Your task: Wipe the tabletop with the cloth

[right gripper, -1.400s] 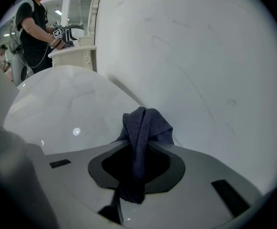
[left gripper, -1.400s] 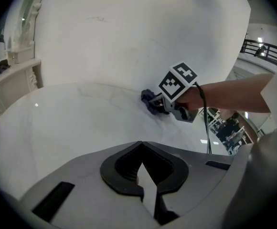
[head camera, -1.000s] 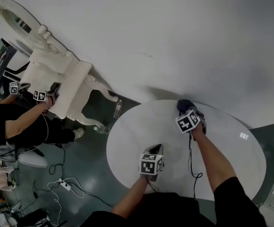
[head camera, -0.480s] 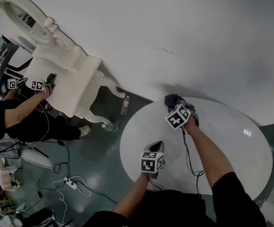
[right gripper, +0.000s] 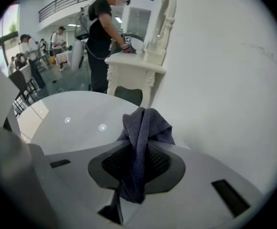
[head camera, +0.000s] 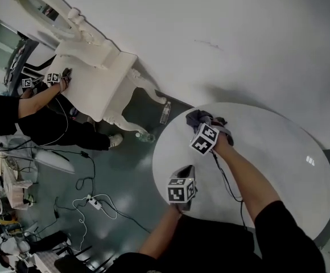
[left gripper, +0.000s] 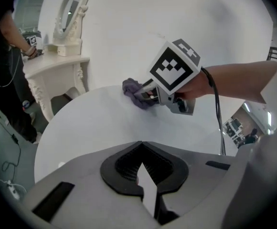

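At the near edge of the table (head camera: 279,158) the left gripper (head camera: 186,170) hovers, jaws together with nothing between them. Over by the table's far rim, the right gripper (head camera: 203,124) has its jaws clamped on the cloth (head camera: 194,117), which rests on the tabletop.

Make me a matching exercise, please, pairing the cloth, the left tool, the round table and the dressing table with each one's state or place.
Things:
1. cloth
2. left tool
3. round table
4. dressing table

States or places:
A. shut, empty
B. clamped in the right tool
C. stands against the wall
D. glossy, beneath both tools

Pairs: 1-B, 2-A, 3-D, 4-C
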